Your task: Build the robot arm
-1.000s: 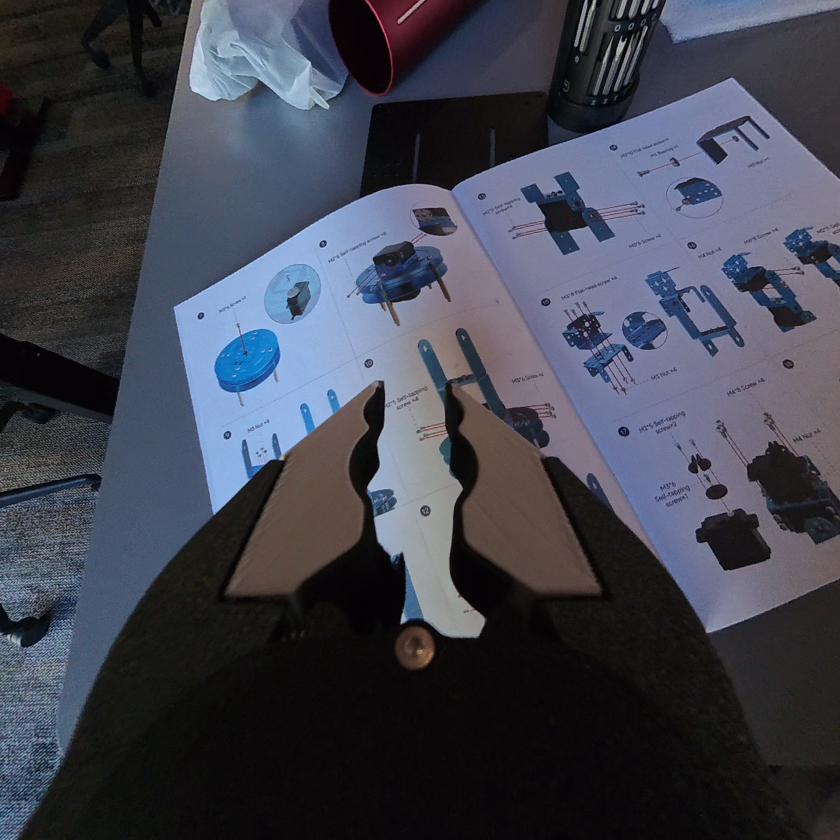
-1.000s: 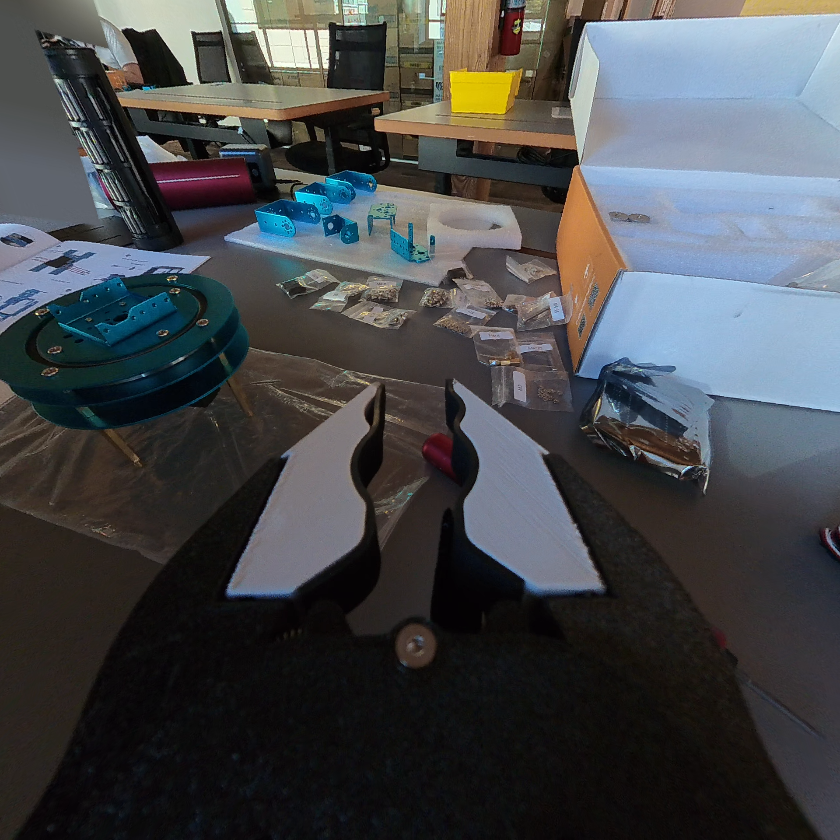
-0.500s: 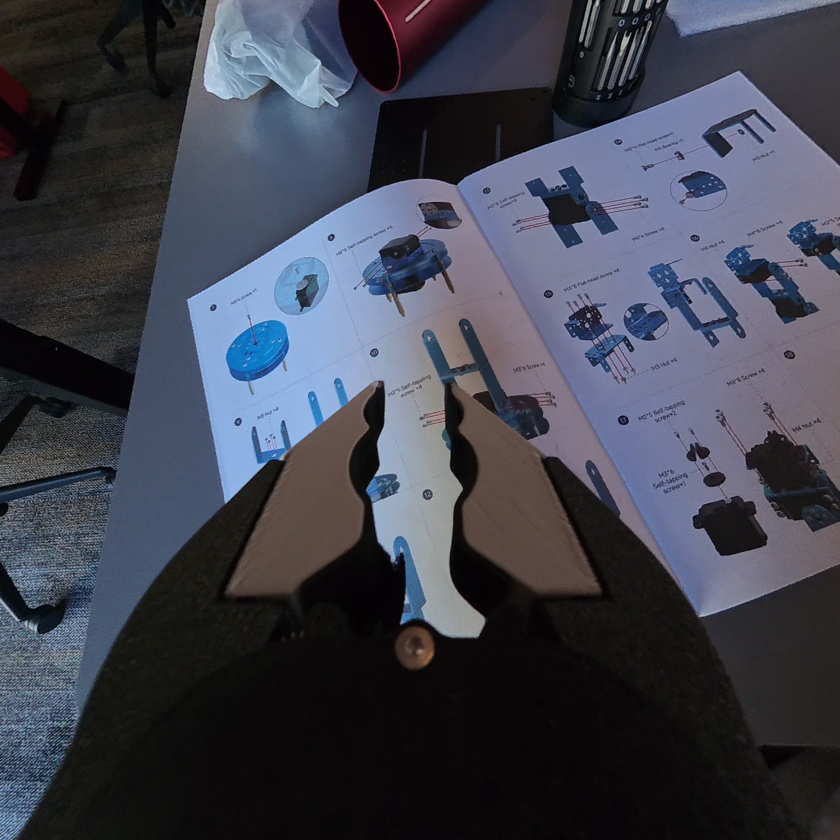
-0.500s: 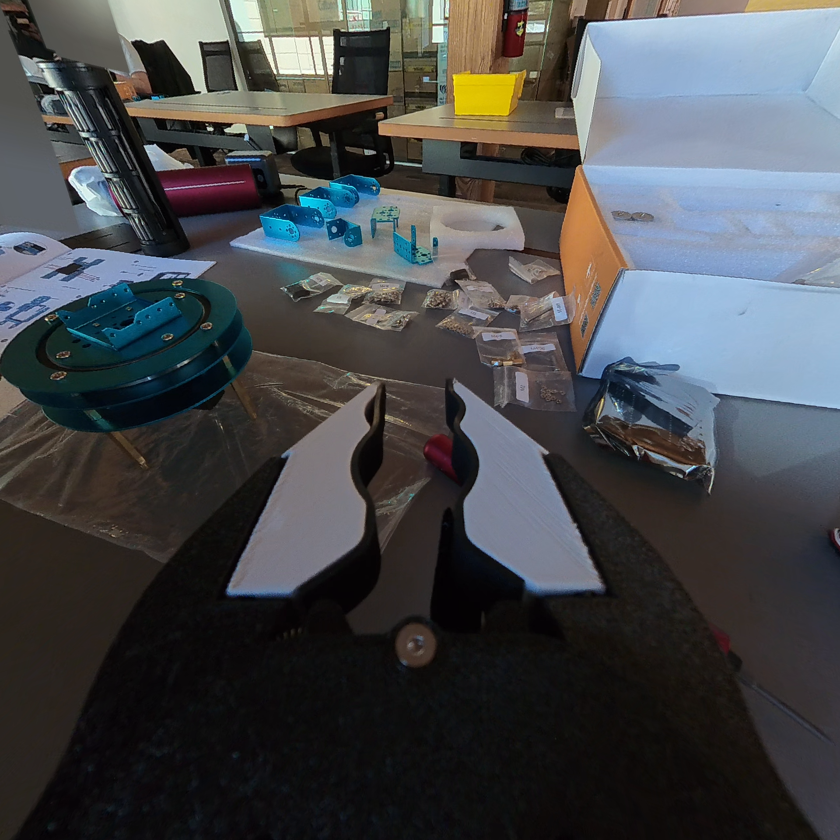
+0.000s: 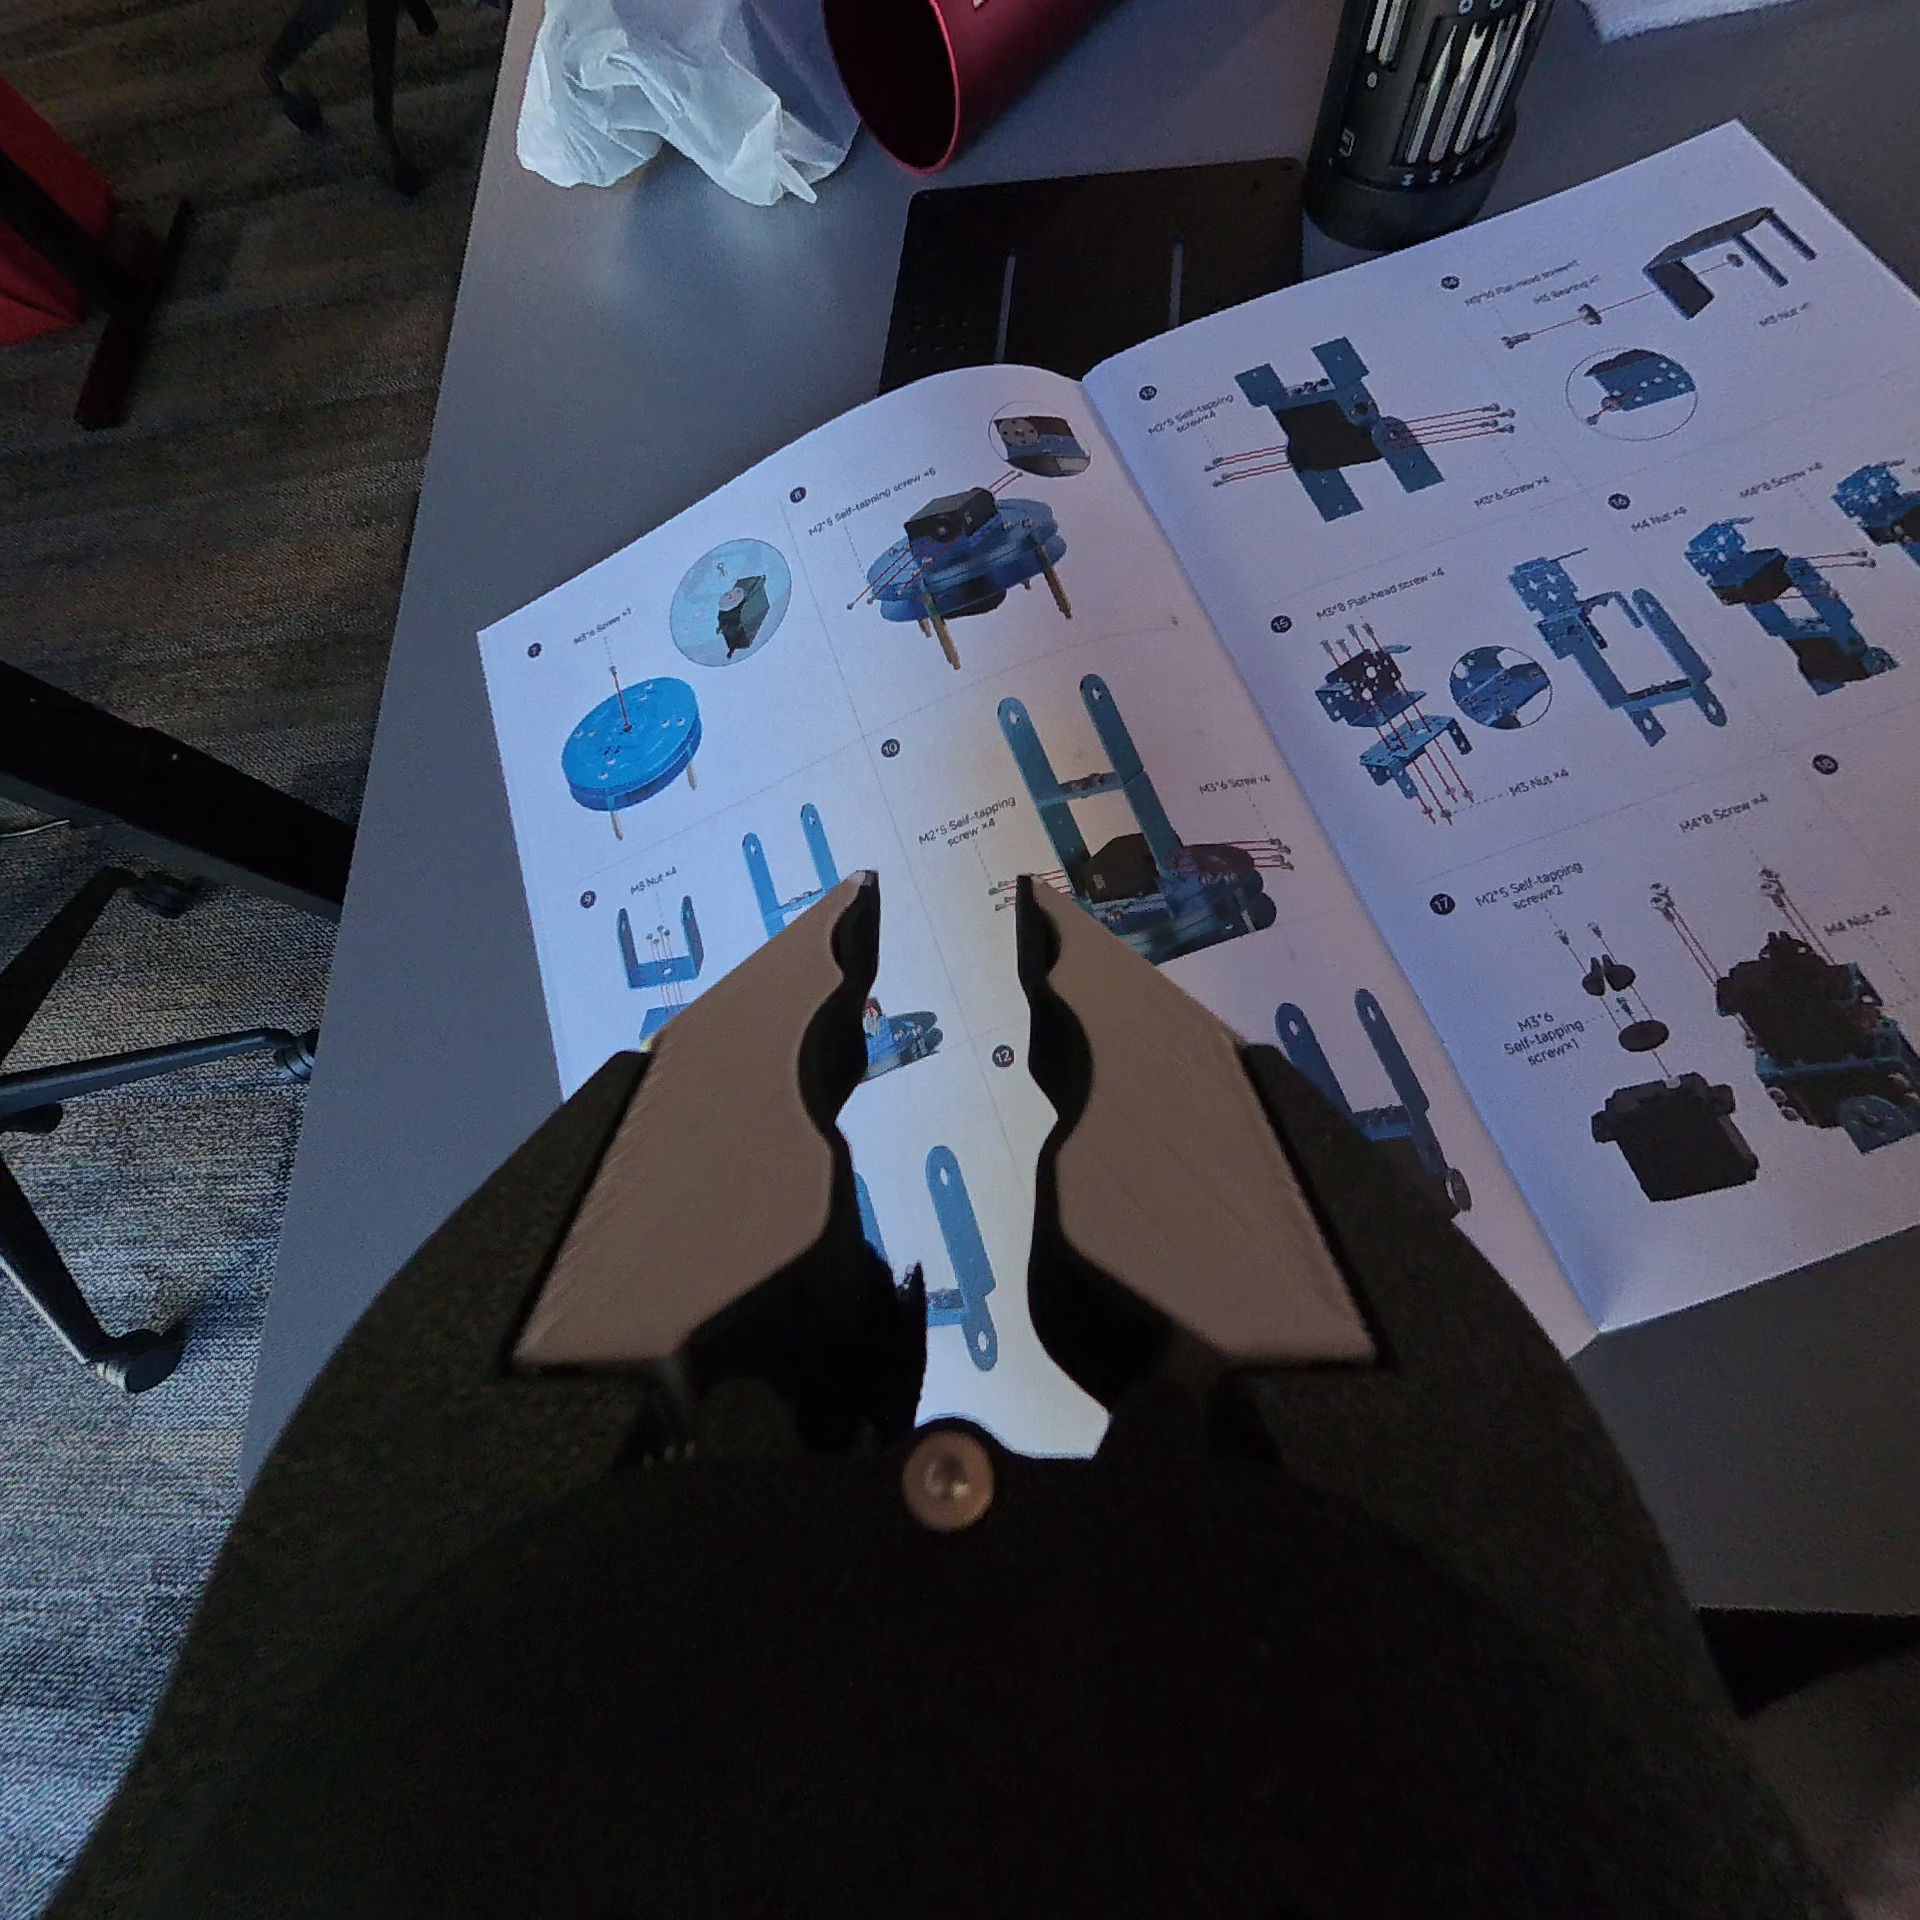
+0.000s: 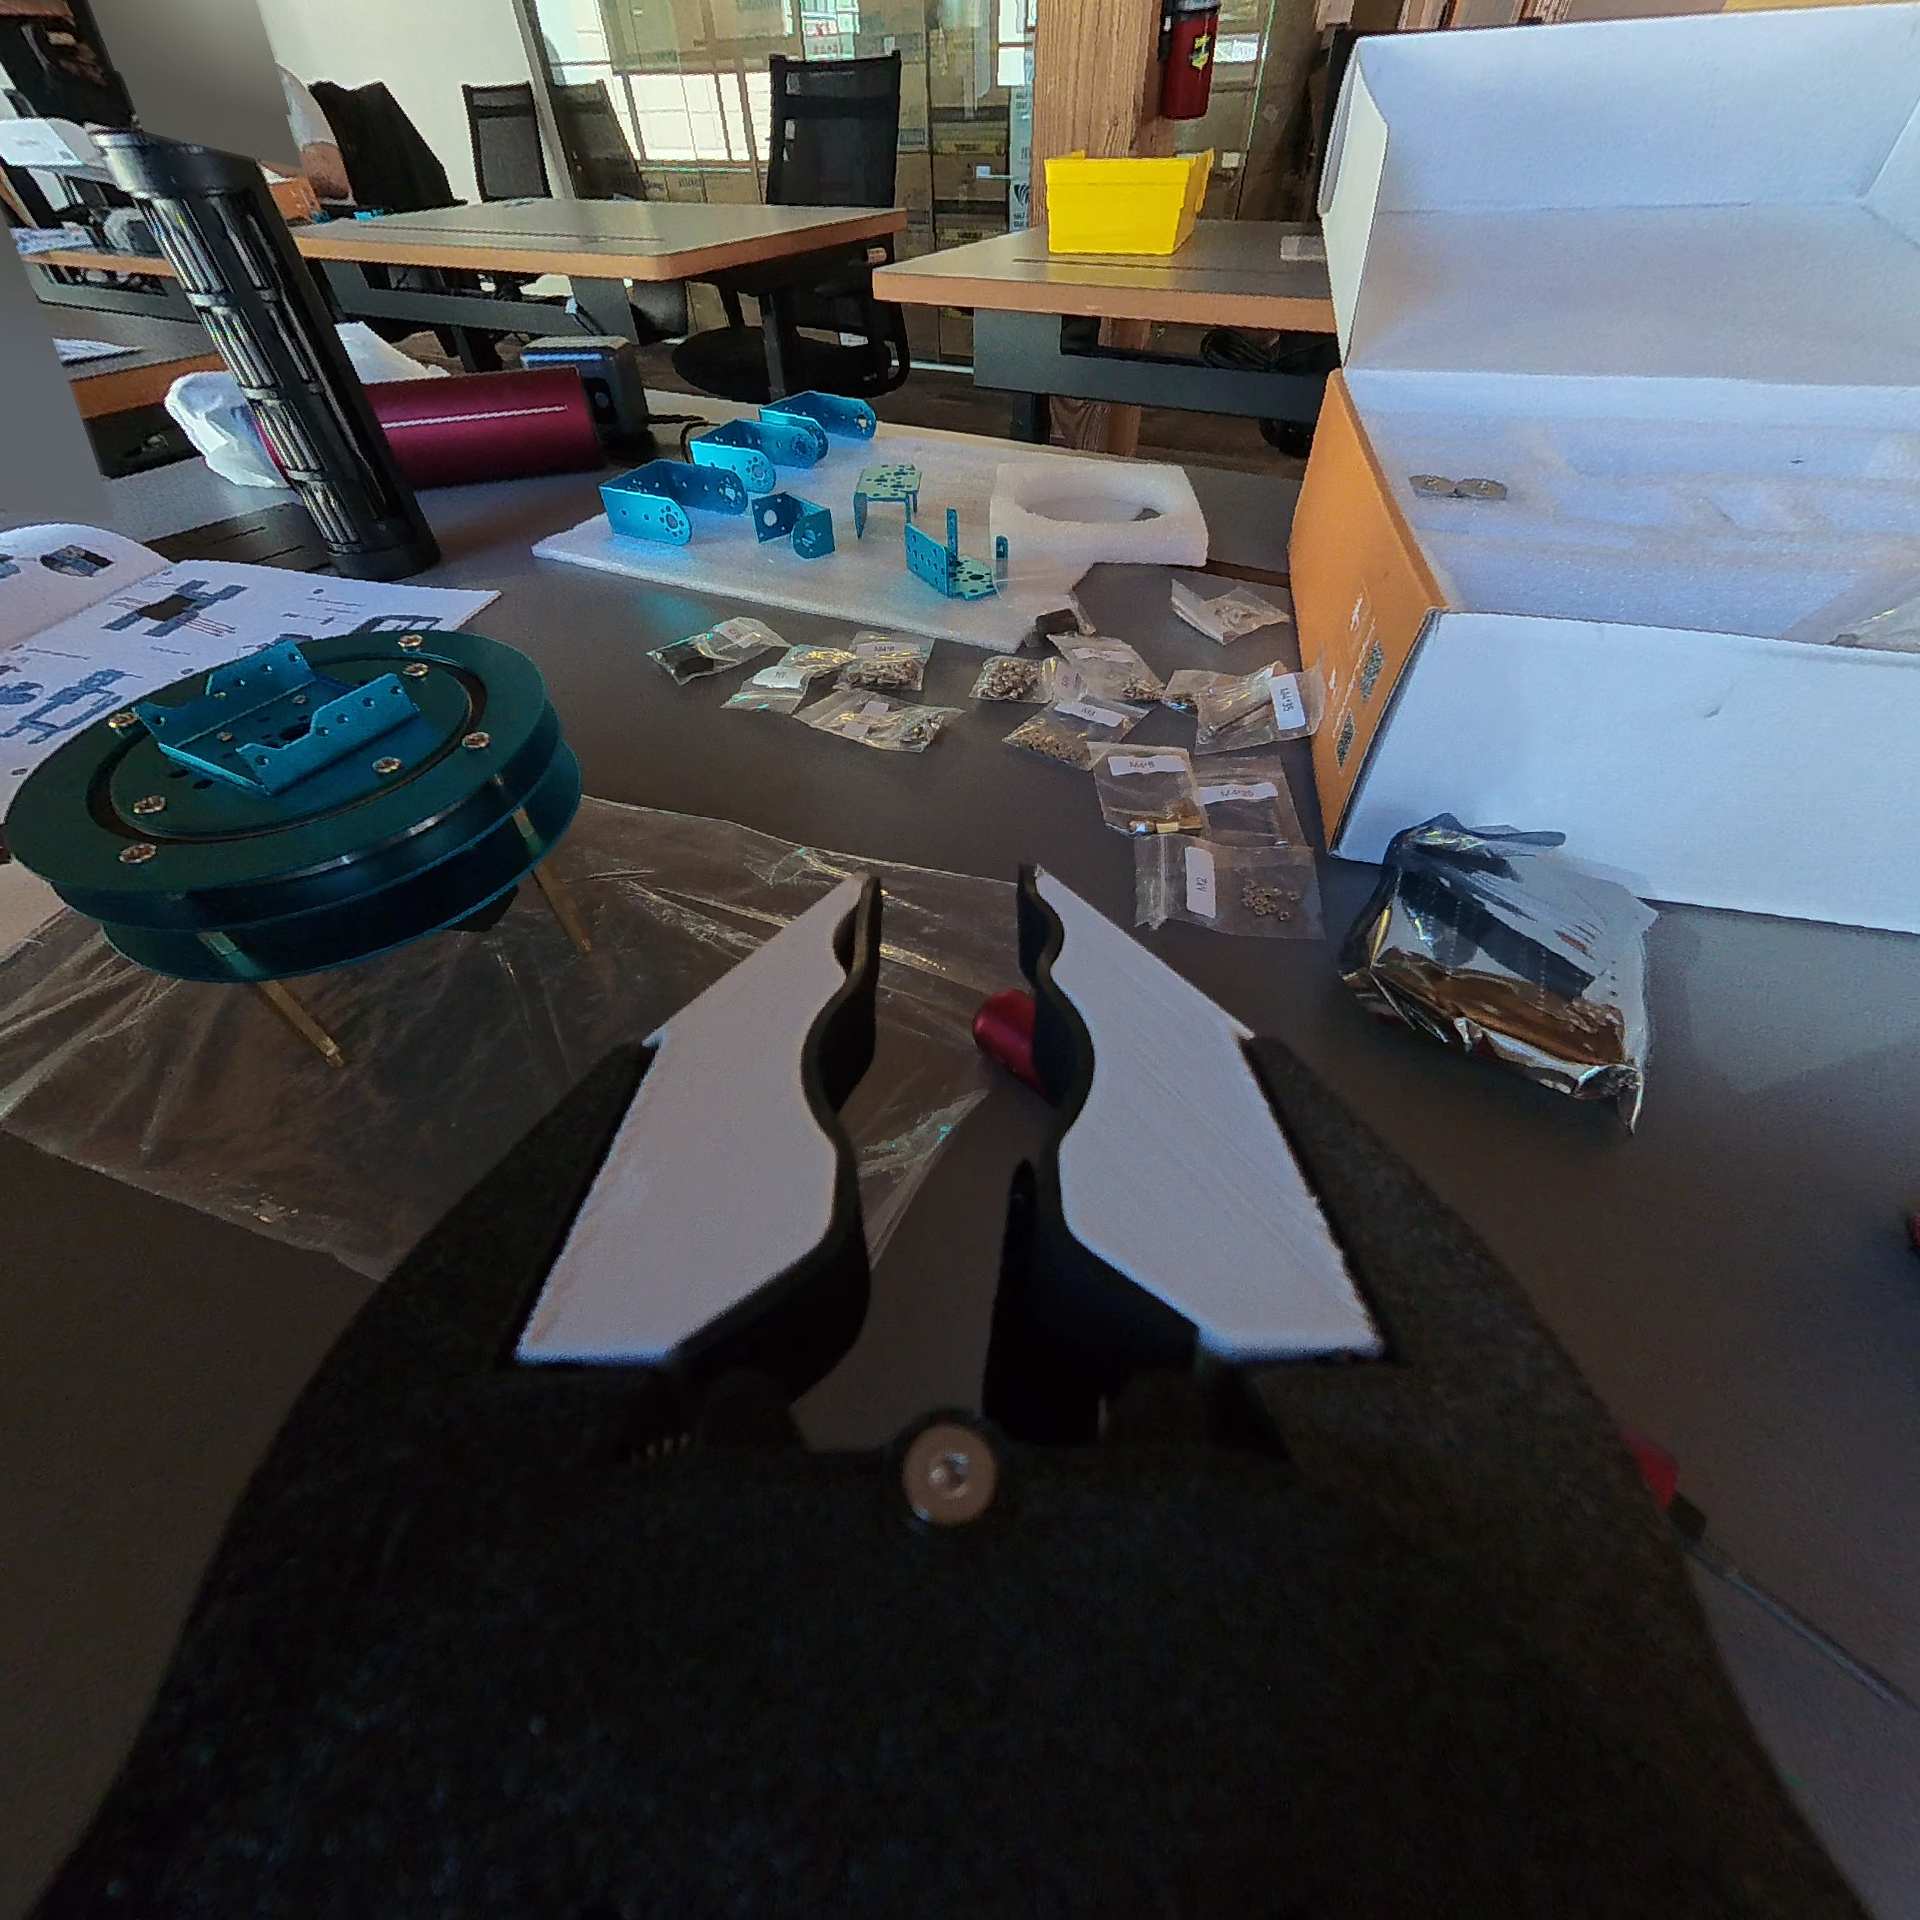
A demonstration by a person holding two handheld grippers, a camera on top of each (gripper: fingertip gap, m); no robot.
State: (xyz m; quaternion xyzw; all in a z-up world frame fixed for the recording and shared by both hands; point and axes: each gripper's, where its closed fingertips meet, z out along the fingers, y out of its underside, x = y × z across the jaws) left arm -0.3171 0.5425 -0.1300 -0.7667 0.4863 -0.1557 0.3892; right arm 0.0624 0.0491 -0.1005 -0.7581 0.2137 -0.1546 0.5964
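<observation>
Left wrist view: the left gripper point(image 5: 943, 883) hangs above the table point(image 5: 623, 343), tilted down at an open instruction booklet point(image 5: 1195, 748).
Left gripper state: its 2 fingers stand apart with a clear gap, and nothing sits between them.
Beneath the tips: the booklet's left page, with printed drawings of blue parts; whether the tips touch the paper cannot be told.
Beyond the booklet: a black flat plate point(image 5: 1091, 270) partly under the pages, a red tube point(image 5: 935, 73) lying on its side, a crumpled white plastic bag point(image 5: 675, 94) left of it, and a dark cylindrical bit holder point(image 5: 1423, 114) standing at the booklet's far edge.

Right wrist view: the right gripper point(image 6: 948, 883) is held low over the table, pointing nearly level across it.
Right gripper state: 2 fingers spread, holding nothing.
Nearest thing: a small red cylinder point(image 6: 1006, 1029) lies on the table just beside the inner edge of the right finger, partly hidden by it.
Left of the gripper: a round teal base point(image 6: 312, 821) on brass legs, with a blue bracket point(image 6: 275, 727) on top, standing on a clear plastic sheet point(image 6: 727, 914).
Ahead: small bags of screws point(image 6: 1143, 748), blue brackets on a white foam sheet point(image 6: 831, 561).
Right: a silver foil pouch point(image 6: 1496, 966) and an open white box point(image 6: 1621, 520).
</observation>
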